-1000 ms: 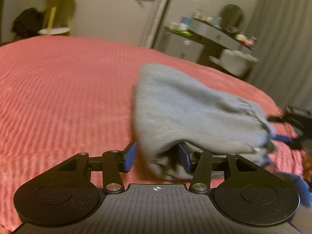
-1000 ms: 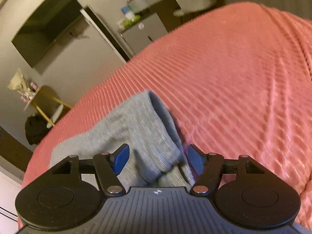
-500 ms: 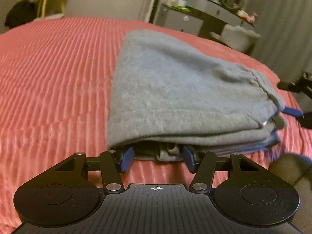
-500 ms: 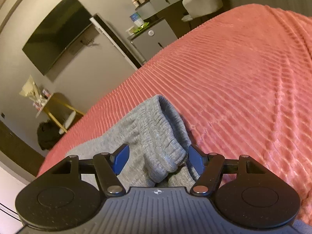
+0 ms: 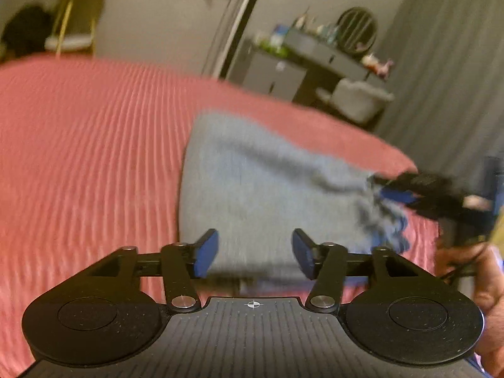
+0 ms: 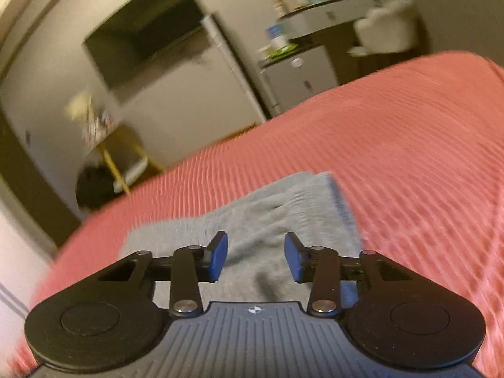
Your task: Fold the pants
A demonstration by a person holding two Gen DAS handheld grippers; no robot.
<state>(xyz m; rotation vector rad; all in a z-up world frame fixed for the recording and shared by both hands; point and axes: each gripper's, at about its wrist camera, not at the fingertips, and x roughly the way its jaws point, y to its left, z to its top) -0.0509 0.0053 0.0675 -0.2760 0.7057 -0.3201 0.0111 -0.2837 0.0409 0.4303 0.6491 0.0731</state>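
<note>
Bedspread (image 5: 88, 157): coral pink, ribbed, fills the lower half of both views.
TV (image 6: 141, 47): dark screen on the pale wall, tilted in the right wrist view.
Yellow stand (image 6: 116, 160): thin yellow legs, white lower shelf, blurred oddments on top.
Dark bundle (image 6: 93, 186): black, beside the stand's foot; too blurred to tell what it is.
Cabinet (image 6: 302, 78): grey, small round label on its door, green and white items on top.
Desk (image 5: 330, 56): dark, cluttered with small bottles and figures.
Mirror (image 5: 357, 28): round, dark, at the back of the desk.
Chair (image 5: 359, 97): white, padded, at the desk.
Curtain (image 5: 447, 72): grey, pleated, far right of the left wrist view.
</note>
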